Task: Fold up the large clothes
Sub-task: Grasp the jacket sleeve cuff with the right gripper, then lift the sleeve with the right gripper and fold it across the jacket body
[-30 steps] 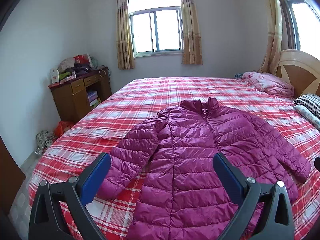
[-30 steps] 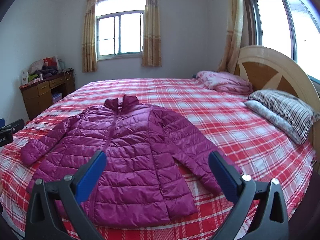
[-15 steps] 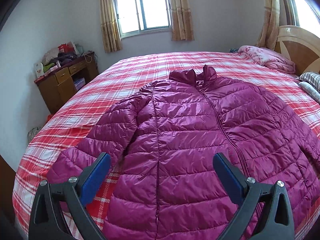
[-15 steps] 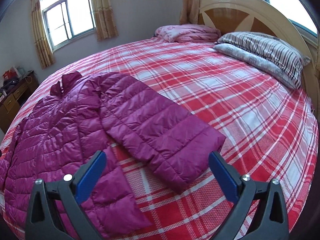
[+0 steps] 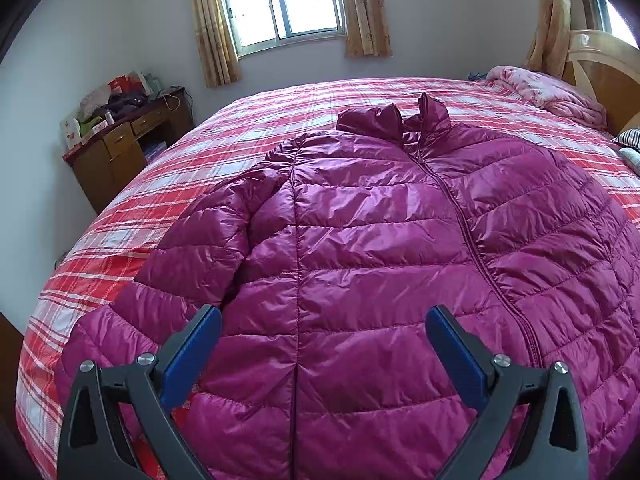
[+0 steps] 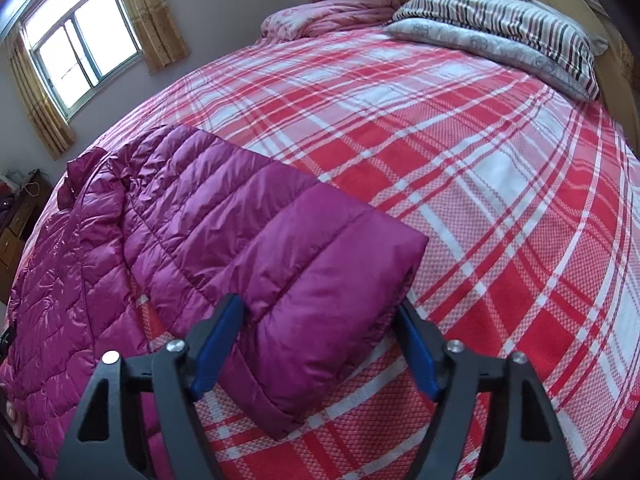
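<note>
A magenta quilted down jacket (image 5: 380,240) lies face up on the red plaid bed (image 5: 132,232), zipped, with its collar toward the window. My left gripper (image 5: 322,332) hangs open low over the jacket's lower front, beside its left sleeve (image 5: 200,248), with nothing between the fingers. In the right wrist view the jacket's body (image 6: 80,260) fills the left side and its right sleeve (image 6: 320,264) stretches out over the sheet. My right gripper (image 6: 320,320) straddles that sleeve's cuff end, and its jaws are closing with the cuff between them.
A striped pillow (image 6: 500,28) and a bunched pink blanket (image 6: 328,12) lie at the headboard end. A cluttered wooden desk (image 5: 120,148) stands by the wall left of the bed. Bare plaid sheet (image 6: 500,200) stretches to the right of the sleeve.
Both grippers have dropped closer to the bed. The left moved in over the jacket's front. The right swung onto the right sleeve's cuff and its jaws narrowed around it.
</note>
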{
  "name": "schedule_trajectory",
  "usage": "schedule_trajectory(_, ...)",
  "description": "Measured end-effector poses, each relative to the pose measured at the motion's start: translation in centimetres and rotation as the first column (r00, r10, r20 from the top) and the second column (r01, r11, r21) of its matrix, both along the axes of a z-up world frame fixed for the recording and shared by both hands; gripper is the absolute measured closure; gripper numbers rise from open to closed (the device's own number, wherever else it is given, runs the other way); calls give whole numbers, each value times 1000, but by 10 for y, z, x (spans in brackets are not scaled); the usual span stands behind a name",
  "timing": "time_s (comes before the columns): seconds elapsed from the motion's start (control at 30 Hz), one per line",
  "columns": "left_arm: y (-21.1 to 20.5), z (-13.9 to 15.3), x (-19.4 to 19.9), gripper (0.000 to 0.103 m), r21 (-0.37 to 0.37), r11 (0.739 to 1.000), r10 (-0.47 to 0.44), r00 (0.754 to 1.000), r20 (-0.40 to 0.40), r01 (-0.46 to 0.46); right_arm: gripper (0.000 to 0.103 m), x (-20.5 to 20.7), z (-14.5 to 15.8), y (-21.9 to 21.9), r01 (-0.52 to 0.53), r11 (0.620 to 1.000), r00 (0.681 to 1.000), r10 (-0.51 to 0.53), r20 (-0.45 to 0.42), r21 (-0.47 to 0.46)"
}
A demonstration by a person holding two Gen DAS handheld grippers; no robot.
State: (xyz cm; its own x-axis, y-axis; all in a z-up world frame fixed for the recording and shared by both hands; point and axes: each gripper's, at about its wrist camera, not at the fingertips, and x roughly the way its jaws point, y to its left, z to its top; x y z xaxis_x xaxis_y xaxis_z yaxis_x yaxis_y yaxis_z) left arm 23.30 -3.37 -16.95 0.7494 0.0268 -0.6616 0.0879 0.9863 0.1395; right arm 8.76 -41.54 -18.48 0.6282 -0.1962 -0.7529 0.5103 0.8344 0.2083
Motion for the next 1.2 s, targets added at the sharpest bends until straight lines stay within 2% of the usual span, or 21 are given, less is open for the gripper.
schedule_trajectory(0.03, 0, -1, 1, 1, 0, 1000, -2, 1000, -3, 2, 67, 0, 2, 0, -5, 1000, 1000, 5, 4, -1)
schedule_trajectory(0.1, -1, -2, 2, 1, 1, 1000, -7, 1000, -3, 7, 83, 1, 5, -6, -11, 1000, 1000, 11, 12, -2)
schedule_trajectory(0.23, -3, -1, 2, 1, 4, 1000, -17, 1000, 1, 17, 91, 14, 21, -25, 18, 997, 1000, -18, 6, -78)
schedule_trajectory(0.43, 2, -1, 1, 1, -1, 1000, -23, 1000, -4, 23, 92, 39, 55, -61, 112, 976, 993, -106, 43, -189)
schedule_trajectory(0.57, 12, 3, 0, 1, -5, 1000, -17, 1000, 0, 17, 92, 51, 79, -68, 132, 962, 990, -117, 74, -239)
schedule_trajectory(0.9, 36, 15, 0, 1, -26, 1000, 13, 1000, 25, -12, 92, 92, 148, -17, 53, 907, 989, 12, 151, -418)
schedule_trajectory(1.2, 58, 11, 21, 1, -28, 997, 67, 998, 22, -66, 93, 118, 181, 45, -47, 846, 972, 161, 171, -531)
